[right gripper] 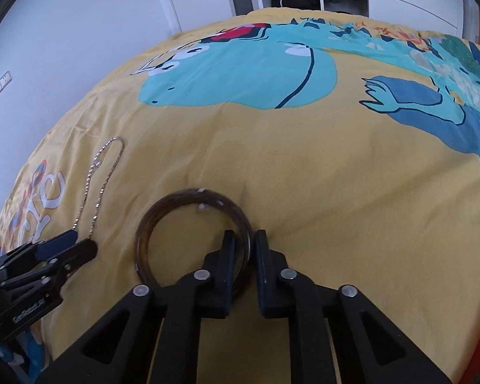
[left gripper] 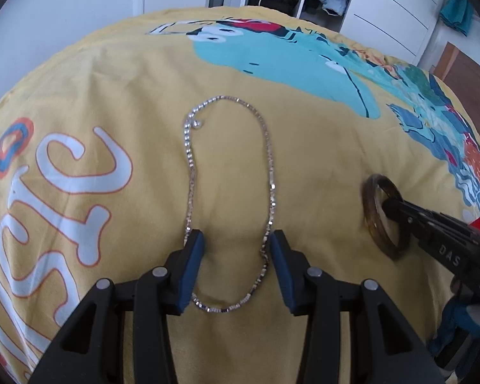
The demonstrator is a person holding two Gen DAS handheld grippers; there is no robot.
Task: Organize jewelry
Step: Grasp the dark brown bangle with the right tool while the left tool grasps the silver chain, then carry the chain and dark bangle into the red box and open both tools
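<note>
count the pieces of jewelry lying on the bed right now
2. A silver chain lies in a long loop on the yellow bedspread, its near end between the open left gripper. A brown bangle sits to its right, its rim pinched by the right gripper. More may lie out of view.

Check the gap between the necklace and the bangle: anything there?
Only bare yellow bedcover lies between the silver necklace and the brown bangle, clearest in the left wrist view.

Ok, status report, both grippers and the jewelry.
Left gripper open, straddling chain. Right gripper shut on bangle. Both pieces on bedspread. Nothing in the way.
</note>
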